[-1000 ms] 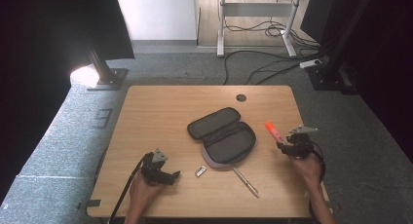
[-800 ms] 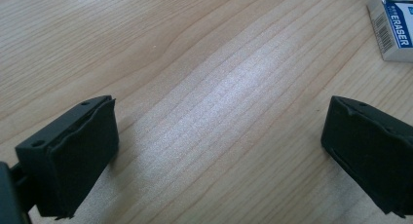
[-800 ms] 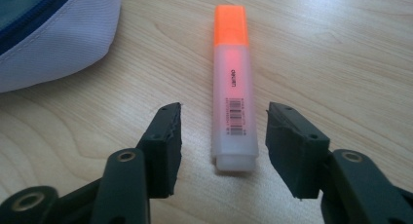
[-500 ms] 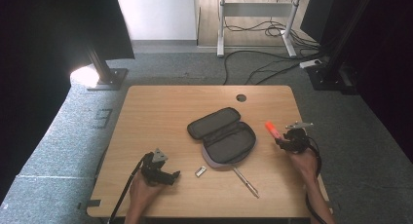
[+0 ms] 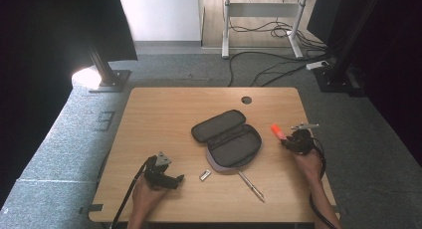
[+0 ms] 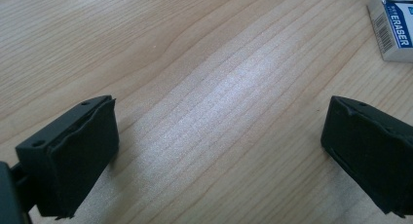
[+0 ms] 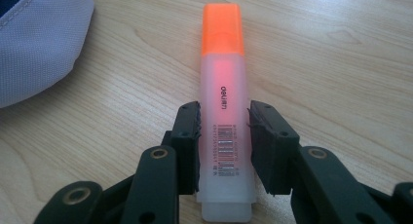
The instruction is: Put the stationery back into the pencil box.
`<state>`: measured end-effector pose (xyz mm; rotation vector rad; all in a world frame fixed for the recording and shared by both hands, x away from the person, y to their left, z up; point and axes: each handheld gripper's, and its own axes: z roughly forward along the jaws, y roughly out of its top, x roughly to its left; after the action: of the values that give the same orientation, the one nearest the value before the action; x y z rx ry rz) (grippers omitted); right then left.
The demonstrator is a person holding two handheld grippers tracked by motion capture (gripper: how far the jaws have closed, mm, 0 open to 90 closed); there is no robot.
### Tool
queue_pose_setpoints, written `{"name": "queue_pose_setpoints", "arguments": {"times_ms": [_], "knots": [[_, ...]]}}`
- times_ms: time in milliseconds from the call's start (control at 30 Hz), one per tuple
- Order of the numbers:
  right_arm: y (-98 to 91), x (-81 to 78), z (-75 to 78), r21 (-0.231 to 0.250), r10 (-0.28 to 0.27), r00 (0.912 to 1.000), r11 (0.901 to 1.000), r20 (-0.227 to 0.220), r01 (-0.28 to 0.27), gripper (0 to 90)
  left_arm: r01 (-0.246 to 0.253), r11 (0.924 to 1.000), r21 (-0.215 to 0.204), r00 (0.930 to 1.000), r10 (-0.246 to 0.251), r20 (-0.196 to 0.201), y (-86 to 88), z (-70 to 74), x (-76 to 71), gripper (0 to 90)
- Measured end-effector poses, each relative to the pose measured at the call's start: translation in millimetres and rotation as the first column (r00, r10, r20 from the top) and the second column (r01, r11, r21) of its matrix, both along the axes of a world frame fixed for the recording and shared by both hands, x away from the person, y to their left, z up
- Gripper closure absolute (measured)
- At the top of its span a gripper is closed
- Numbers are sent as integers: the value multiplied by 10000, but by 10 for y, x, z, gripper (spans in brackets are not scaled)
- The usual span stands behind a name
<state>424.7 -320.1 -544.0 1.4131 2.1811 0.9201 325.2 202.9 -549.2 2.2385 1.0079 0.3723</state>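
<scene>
Between right fingers (image 7: pixel 224 146): highlighter (image 7: pixel 224 117), clamped
Axis: along fingers, orange cap away
Left fingers (image 6: pixel 219 156): apart, over counter (image 6: pixel 204 78)
Cut off: eraser (image 6: pixel 393 22)

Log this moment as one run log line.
right claw: shut on highlighter, right of open pencil case | left claw: open, empty, over table near eraser | pen: untouched

Eraser (image 6: pixel 393 24) beyond wide-apart jaws, wooden table (image 6: pixel 204 87)

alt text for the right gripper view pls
An orange highlighter sits between the closed jaws of the right hand-held gripper, its orange cap pointing away over a light wooden table. The edge of a grey pencil case shows at upper left.
</scene>
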Motion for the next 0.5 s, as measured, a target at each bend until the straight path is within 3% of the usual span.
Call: {"name": "queue_pose_setpoints", "arguments": {"times_ms": [300, 500], "knots": [[-26, -64, 32, 60, -139, 9999, 9999, 68, 139, 649, 7, 10000, -6, 10000, -7, 1, 0, 0, 0, 1], [-23, -145, 132, 60, -19, 9995, 10000, 306, 17, 650, 12, 10000, -5, 10000, -12, 3, 0, 0, -1, 2]]}}
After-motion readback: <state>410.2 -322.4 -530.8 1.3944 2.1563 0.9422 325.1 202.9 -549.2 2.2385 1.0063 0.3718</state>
